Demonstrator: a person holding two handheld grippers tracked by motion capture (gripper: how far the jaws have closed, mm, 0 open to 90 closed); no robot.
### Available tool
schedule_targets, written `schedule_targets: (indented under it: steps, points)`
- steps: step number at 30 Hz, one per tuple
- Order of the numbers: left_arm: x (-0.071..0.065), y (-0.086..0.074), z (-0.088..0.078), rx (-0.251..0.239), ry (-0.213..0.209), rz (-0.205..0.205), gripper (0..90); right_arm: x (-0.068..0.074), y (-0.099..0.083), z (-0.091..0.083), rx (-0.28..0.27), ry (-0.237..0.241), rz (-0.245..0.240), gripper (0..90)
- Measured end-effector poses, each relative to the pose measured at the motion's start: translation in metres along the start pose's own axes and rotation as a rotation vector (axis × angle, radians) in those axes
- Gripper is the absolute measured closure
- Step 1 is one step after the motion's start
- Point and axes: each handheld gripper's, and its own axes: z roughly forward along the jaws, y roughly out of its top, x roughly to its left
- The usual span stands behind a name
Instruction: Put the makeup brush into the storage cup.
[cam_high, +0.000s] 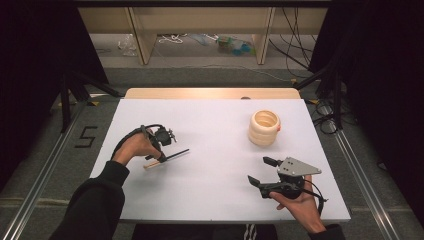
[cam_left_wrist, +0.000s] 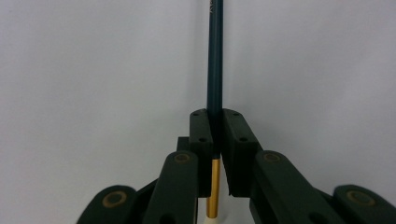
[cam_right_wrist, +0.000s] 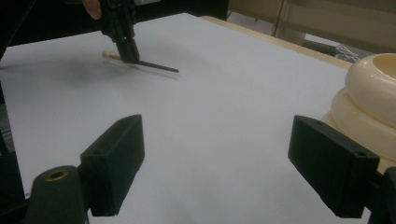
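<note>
A dark pencil (cam_high: 174, 155) with a gold band and a pale end lies low over the white table (cam_high: 210, 190) at the left. My left gripper (cam_high: 161, 158) points down onto it, shut on its shaft near the pale end. In the left gripper view the pads (cam_left_wrist: 233, 128) of this gripper (cam_left_wrist: 215, 126) press the pencil (cam_left_wrist: 215, 60) from both sides. The right gripper view has the same pencil (cam_right_wrist: 159, 66) and left gripper (cam_right_wrist: 127, 49) far off. My right gripper (cam_high: 260, 170) rests near the front right edge, its jaws wide open with nothing between them (cam_right_wrist: 233, 158).
A cream holder made of stacked rings (cam_high: 264, 127) stands upright at the back right of the table, close to my right gripper's far jaw (cam_right_wrist: 369, 93). Beyond the table are shelving legs, cables and black stands.
</note>
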Motion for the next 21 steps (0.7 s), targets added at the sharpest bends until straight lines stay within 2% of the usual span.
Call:
schedule_targets:
  steps: [1,4,8,12,19,21]
  points:
    - [-0.002,0.001,-0.003,-0.002,0.0,0.005,83.3,0.0,0.0,0.001,-0.014,-0.008,0.002,19.5]
    - [-0.007,0.003,-0.007,-0.018,-0.012,0.011,83.3,0.001,0.001,0.0,-0.001,0.0,-0.006,19.5]
    - [-0.016,0.007,-0.01,-0.013,0.0,0.044,83.3,0.005,0.003,0.002,-0.003,-0.011,-0.041,19.4]
    - [-0.024,0.012,-0.013,-0.034,-0.01,0.056,83.2,0.011,0.005,0.004,0.017,0.004,-0.061,19.4]
    - [-0.048,0.024,-0.022,-0.05,0.002,0.126,83.3,0.024,0.009,0.011,0.044,0.014,-0.142,19.3]
    - [-0.057,0.029,-0.024,-0.065,-0.017,0.138,83.3,0.028,0.01,0.014,0.04,0.016,-0.16,19.3]
